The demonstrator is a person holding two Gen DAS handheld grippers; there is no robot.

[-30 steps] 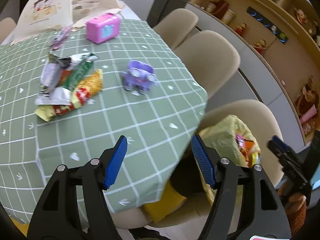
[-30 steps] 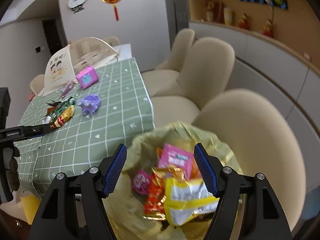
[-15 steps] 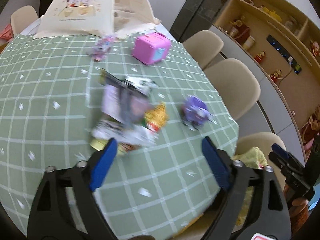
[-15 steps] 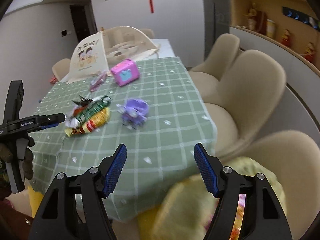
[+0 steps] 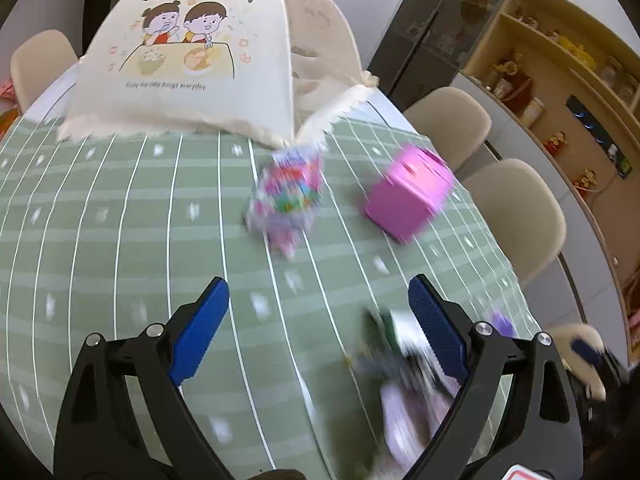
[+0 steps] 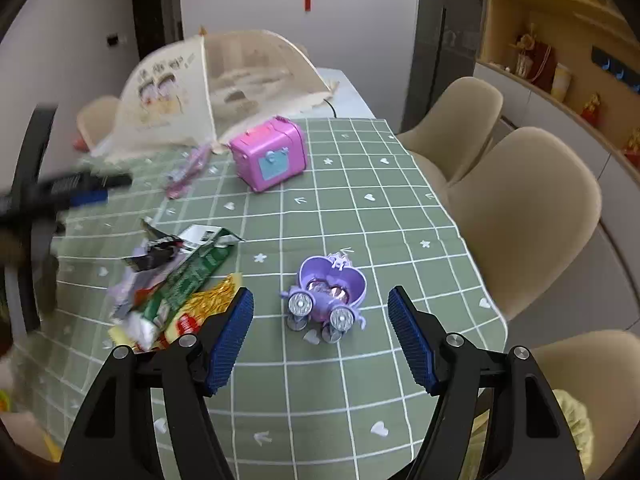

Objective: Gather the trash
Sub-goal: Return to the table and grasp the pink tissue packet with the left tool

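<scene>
Left gripper (image 5: 316, 328): jaws wide, closing slightly, nothing between them, over the green-checked counter (image 5: 120, 240). Small pink wrapper (image 5: 286, 202) at frame centre, blurred; pink box (image 5: 408, 192) to its right.

Right gripper (image 6: 320, 338): jaws wide, empty. Purple carriage toy (image 6: 326, 298) sits on the cloth just beyond them. Wrapper pile (image 6: 172, 284) lies at centre left, touching the counter, apart from the toy.
</scene>
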